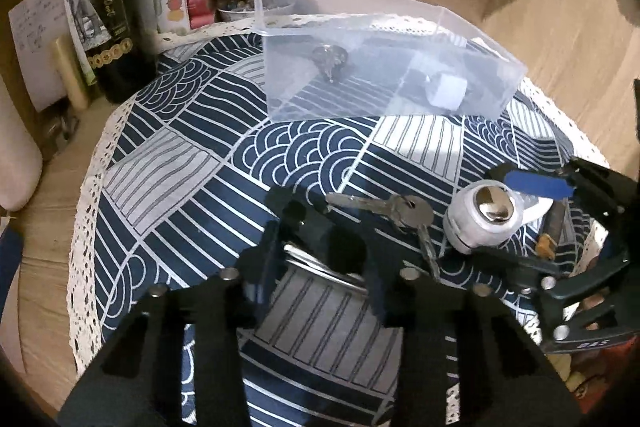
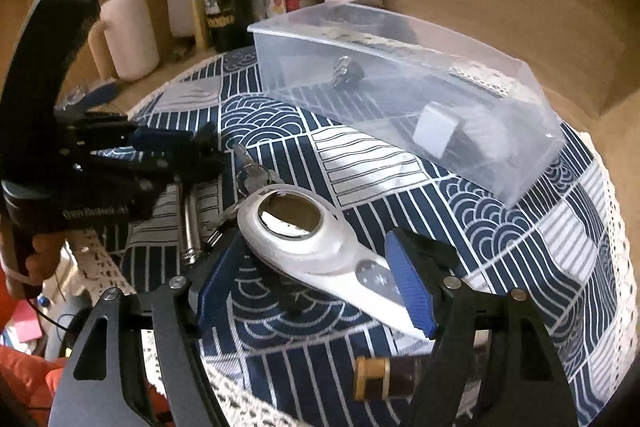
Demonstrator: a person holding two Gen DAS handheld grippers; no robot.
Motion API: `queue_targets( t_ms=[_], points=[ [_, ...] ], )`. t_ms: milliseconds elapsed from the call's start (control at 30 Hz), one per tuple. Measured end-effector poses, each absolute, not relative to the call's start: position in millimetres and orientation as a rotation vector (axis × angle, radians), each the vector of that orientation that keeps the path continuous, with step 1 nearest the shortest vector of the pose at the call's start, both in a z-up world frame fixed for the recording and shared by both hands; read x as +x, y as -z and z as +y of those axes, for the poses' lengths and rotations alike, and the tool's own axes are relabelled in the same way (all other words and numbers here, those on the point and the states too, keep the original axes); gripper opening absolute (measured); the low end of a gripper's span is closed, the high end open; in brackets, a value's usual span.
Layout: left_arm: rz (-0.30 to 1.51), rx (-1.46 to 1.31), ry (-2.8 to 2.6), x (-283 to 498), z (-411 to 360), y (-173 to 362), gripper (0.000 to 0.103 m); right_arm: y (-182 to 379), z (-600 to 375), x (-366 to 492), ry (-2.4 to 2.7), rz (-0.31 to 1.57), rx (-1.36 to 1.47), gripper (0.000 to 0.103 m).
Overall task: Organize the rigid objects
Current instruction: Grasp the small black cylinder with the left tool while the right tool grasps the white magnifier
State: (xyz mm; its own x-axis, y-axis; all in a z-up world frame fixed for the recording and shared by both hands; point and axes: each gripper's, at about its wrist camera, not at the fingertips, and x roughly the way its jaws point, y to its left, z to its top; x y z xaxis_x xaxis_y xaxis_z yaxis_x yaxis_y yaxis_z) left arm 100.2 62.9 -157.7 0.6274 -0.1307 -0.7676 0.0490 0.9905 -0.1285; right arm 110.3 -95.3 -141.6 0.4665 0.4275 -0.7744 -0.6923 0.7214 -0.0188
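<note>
At the far left of my left view a dark bottle (image 1: 106, 23) stands on the worktop (image 1: 44, 247), just off the lace edge of the blue patterned cloth (image 1: 192, 163). Below centre, my left hand-held gripper (image 1: 324, 247) sits low over the cloth with its jaws partly open around a thin metal bar (image 1: 326, 269); whether the pads actually press on it I cannot tell. Just right of it lie the keys (image 1: 394, 213), flat on the cloth. Further back, the clear box (image 1: 384, 75) stands on the cloth, holding a small metal piece (image 1: 332, 61) towards its left end and a white block (image 1: 448, 93) towards its right.

In my right view the left hand-held gripper (image 2: 192, 151) reaches in from the left, beside the keys (image 2: 252, 175). At centre, my right hand-held gripper (image 2: 316, 275) has its blue pads (image 2: 408, 279) either side of the white magnifier (image 2: 296, 231), about at the handle; the jaws stand fairly wide, and contact is unclear. The magnifier's lens end points towards the keys. A brown spool (image 2: 384, 377) lies near the cloth's edge, under the right finger. The box (image 2: 404, 95) sits behind, to the right.
</note>
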Motion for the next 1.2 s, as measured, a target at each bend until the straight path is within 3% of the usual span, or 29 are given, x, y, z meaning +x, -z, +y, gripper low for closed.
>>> queue_targets(
  t_ms=[67,233,500,933,1200],
  points=[
    [0.883,-0.103,0.105,100.8,65.8,156.6,0.029,143.5,-91.4,114.5,-0.708,0.847,-0.369,0.068],
    [0.878,-0.117,0.089,104.0,76.2,155.1,0.019,142.3,-83.1,121.9,-0.717,0.855,-0.387,0.053],
    [0.844,-0.140,0.061,101.2,87.8,146.9,0.019,134.3,-89.0,128.9,-0.677,0.829,-0.324,0.050],
    [0.690,-0.090,0.081,92.8,71.7,90.0,0.019,72.7,-127.1,134.6,-0.574,0.647,-0.199,0.039],
    [0.627,-0.074,0.106,96.6,56.5,64.0,0.019,42.1,-143.8,136.8,-0.539,0.558,-0.145,0.039]
  ],
)
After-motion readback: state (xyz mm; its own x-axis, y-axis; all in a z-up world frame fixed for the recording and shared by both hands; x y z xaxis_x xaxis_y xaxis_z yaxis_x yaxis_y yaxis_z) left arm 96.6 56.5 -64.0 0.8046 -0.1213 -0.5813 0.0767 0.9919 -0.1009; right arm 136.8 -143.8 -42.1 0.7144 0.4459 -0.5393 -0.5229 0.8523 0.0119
